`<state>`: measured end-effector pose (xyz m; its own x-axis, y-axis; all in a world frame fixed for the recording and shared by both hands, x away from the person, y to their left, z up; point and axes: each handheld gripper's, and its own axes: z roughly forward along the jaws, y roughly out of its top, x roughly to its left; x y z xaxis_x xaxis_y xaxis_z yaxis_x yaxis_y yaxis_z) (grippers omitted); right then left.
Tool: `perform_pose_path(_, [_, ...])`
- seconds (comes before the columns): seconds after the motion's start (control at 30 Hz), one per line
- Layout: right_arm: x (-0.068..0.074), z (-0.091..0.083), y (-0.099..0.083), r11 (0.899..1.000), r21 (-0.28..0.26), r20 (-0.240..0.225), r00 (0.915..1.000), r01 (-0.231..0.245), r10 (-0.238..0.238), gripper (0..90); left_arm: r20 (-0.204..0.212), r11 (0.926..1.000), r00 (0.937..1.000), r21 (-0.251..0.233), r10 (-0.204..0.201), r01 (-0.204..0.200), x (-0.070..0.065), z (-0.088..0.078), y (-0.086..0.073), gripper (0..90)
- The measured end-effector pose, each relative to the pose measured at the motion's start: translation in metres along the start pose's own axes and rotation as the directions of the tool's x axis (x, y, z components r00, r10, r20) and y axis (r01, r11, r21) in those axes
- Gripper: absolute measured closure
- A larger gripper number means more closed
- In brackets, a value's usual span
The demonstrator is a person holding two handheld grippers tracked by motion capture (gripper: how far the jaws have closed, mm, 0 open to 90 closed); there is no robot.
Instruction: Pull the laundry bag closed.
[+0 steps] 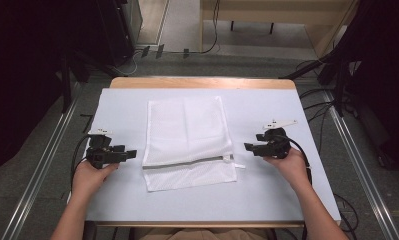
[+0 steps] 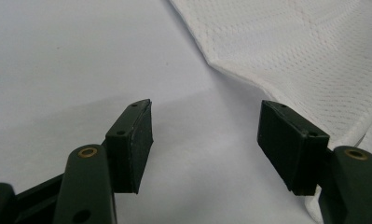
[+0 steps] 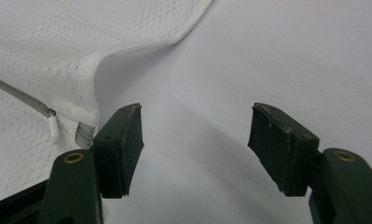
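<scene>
Each black claw has brass-ringed screw holes, a trailing black cable and a pale top plate.

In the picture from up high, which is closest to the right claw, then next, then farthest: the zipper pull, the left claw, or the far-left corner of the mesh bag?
From the right claw:
1. Zipper pull, at the mesh bag's right edge.
2. Bag's far-left corner, toward the table's far side.
3. Left claw, across the bag.

Grey carpeted floor, trailing cables, wooden bench beyond the white-topped table.
</scene>
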<state>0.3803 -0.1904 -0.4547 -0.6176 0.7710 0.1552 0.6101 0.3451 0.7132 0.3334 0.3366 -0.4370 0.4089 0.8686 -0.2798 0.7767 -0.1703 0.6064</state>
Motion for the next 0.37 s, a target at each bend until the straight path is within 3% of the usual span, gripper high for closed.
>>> perform_pose_path(0.37, [-0.0002,0.0019,-0.0010,1.000,0.011,0.006,1.0000,0.006,-0.006,34.8,-0.016,1.0000,0.9999,0.009,-0.001,0.001,-0.0004,0.0015,0.0001,35.6])
